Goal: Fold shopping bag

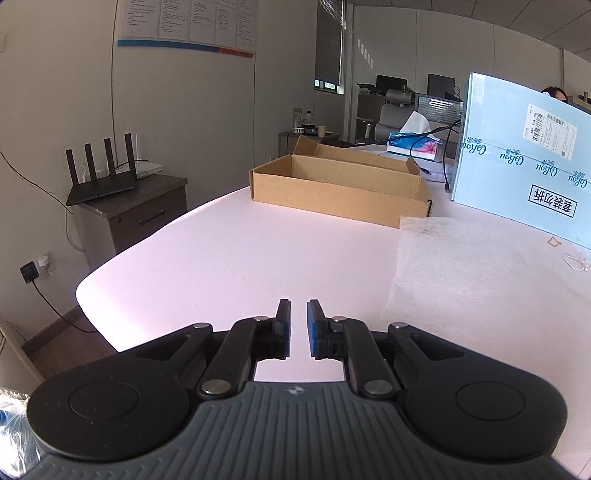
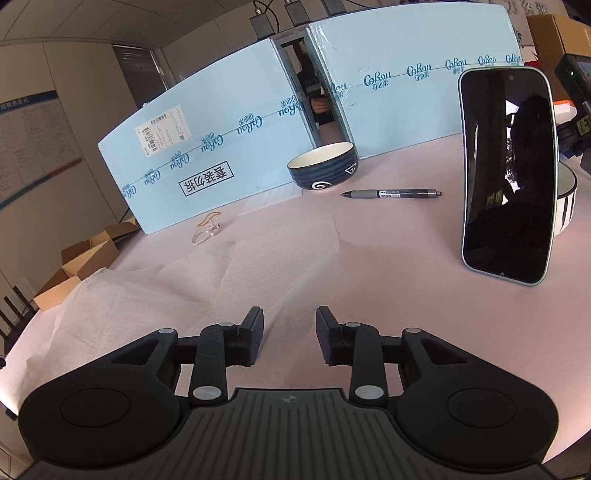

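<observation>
Office: desk chairs (image 1: 393,110) and monitors (image 1: 440,85) behind, router (image 1: 99,181) on cabinet, wall notices (image 1: 192,22).

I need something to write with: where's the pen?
In the right wrist view the pen lies flat on the pink table, between the dark blue bowl and the propped-up phone.

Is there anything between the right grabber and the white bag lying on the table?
No, nothing visible. The right gripper hangs open just over the near edge of the white bag. The pen, bowl and phone sit beyond the bag or off to the side.
</observation>
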The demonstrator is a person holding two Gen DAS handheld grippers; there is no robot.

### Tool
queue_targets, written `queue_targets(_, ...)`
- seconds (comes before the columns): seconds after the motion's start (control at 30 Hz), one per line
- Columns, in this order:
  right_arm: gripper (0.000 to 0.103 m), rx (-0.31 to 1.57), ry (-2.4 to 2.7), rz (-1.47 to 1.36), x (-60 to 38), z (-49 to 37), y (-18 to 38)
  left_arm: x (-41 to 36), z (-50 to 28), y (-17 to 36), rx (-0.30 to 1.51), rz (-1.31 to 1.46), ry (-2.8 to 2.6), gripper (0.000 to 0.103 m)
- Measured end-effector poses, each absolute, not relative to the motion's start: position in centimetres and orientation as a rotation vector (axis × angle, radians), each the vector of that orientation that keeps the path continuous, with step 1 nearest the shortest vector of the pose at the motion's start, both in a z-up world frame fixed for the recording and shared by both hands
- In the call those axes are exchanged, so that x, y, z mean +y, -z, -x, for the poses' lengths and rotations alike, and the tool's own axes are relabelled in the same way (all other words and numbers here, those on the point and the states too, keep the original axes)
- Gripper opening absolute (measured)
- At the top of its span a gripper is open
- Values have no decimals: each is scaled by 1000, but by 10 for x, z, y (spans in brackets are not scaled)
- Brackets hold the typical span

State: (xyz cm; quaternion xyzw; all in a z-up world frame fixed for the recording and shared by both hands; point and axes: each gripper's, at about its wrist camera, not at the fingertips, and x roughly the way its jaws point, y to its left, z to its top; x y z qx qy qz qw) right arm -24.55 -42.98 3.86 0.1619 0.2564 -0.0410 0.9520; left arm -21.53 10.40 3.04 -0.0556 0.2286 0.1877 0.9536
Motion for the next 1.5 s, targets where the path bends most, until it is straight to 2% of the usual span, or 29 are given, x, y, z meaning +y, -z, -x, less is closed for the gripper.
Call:
queue_targets(0.03, 37, 517, 110, -292, -430, 249, -42, 105, 217, -34, 452, 106, -396, 10)
queue_targets(0.13, 38, 497, 173, -217, -434, 259, -51, 107, 223, -46, 414, 87, -426, 17)
queue_targets(0.2, 48, 473, 207, -164, -435, 266, -60, 106, 226, -58, 369, 63, -443, 21)
queue_targets(0.27, 60, 446, 229, -120, -436, 272, -66, 103, 226, -69, 330, 59, -435, 29)
queue_targets(0.43, 62, 423, 203, -6, -422, 265, -75, 71, 207, -81, 273, 111, -198, 35)
queue_targets(0.6, 63, 377, 231, 213, -392, 260, -87, -10, 159, -61, 395, 47, 213, 37)
queue_targets(0.67, 69, 343, 196, 228, -387, 262, -93, -41, 147, -48, 452, 0, 320, 37)
queue_targets(0.87, 71, 373, 24, 207, -360, 239, -87, -95, 130, -13, 555, -55, 470, 37)
queue_targets(1.0, 80, 431, -70, 142, -344, 203, -69, -102, 131, -3, 573, -81, 466, 38)
queue_targets(1.1, 80, 518, -119, 47, -333, 165, -53, -101, 130, -2, 557, -113, 430, 39)
queue_targets(1.13, 81, 562, -132, 13, -329, 152, -48, -99, 129, -3, 557, -117, 416, 41)
queue_targets(1.23, 81, 671, -158, -31, -312, 120, -30, -93, 126, -2, 546, -146, 364, 56)
queue_targets(1.27, 81, 695, -161, -33, -307, 113, -26, -91, 125, -2, 548, -144, 360, 56)
queue_targets(1.4, 92, 710, -147, 14, -285, 96, -14, -89, 112, -3, 551, -163, 354, 60)
queue_targets(1.47, 101, 708, -139, 35, -277, 89, -10, -88, 105, -4, 557, -171, 350, 63)
queue_targets(1.5, 102, 712, -140, 36, -276, 85, -10, -87, 100, -4, 565, -168, 353, 63)
